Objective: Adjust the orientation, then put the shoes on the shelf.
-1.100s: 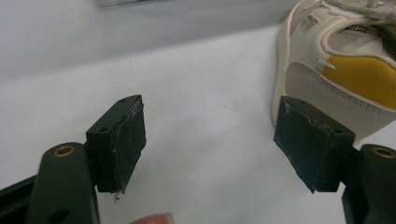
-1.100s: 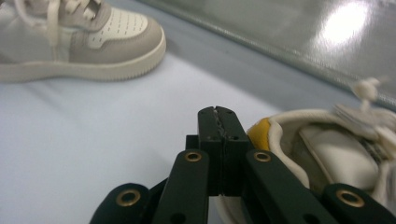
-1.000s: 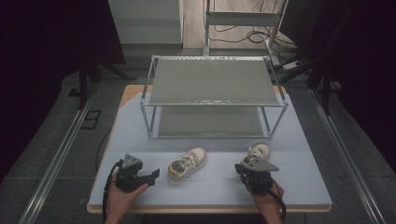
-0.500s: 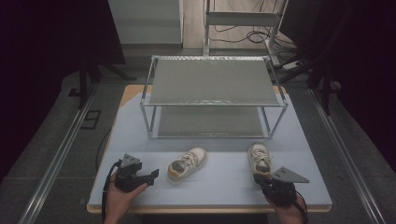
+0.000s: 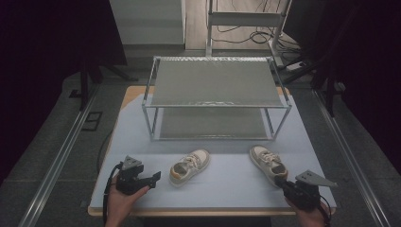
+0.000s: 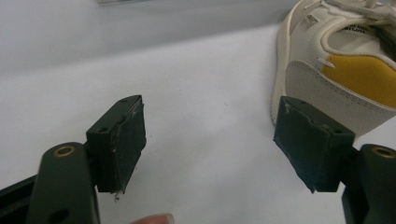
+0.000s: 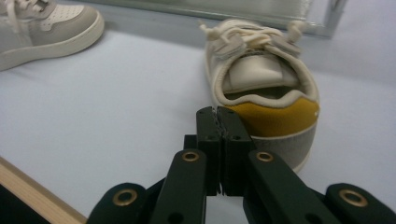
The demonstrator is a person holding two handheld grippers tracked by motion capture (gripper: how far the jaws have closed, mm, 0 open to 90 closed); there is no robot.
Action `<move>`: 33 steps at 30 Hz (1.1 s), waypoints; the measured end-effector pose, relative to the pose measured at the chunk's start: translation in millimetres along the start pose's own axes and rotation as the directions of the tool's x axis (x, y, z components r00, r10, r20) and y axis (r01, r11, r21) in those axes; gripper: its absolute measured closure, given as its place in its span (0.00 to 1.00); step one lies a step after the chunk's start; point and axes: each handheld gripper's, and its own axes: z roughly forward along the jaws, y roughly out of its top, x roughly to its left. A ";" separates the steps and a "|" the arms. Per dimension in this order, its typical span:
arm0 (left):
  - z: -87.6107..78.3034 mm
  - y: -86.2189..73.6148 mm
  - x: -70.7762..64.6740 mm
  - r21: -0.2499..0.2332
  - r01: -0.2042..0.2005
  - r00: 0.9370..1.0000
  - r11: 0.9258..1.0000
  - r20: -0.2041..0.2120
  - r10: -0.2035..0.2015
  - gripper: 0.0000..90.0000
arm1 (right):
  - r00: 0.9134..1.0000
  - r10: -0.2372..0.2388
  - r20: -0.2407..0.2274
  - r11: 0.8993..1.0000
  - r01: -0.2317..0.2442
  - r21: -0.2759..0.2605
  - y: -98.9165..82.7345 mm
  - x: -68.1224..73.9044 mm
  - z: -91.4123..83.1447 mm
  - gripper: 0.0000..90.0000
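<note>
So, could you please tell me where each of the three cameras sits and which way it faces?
High view: above the person's side, facing forward and down on the pale table, two-tier metal rack, both hands.
Left gripper view: on the left gripper, jaws open, beside the left white-and-yellow sneaker.
Right gripper view: on the right gripper, jaws shut, behind the right sneaker's heel.
Shared: both sneakers.

Overall light: dim in the high view; the tabletop (image 5: 222,182) is the brightest area, and the surroundings fall to near black.
Shadows: soft, under the wire rack (image 5: 215,97) and beside each shoe.
Sharpness, high view: soft and low in detail.
Left gripper view: pads fairly sharp, the nearby shoe (image 6: 345,60) slightly blurred.
Right gripper view: evenly lit; the heel of the shoe (image 7: 264,93) is clear, the far shoe (image 7: 44,28) blurred.
Glare: none strong.
</note>
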 end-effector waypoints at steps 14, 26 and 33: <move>-3.0 0.7 0.7 -0.012 0.004 1.000 1.000 0.003 -0.004 0.27 | 0.999 0.041 -0.009 0.999 -0.041 -0.012 -2.4 -17.0 -5.8 0.92; -17.8 7.8 -11.0 -0.045 -0.036 0.999 0.998 0.020 0.037 0.27 | 0.999 -0.007 -0.044 0.999 0.004 -0.051 12.0 -7.1 -11.4 0.51; -20.5 18.7 -25.9 -0.044 -0.083 0.996 0.996 0.039 0.085 0.28 | 0.998 -0.043 -0.041 0.999 0.041 -0.035 29.8 -6.5 -10.0 0.36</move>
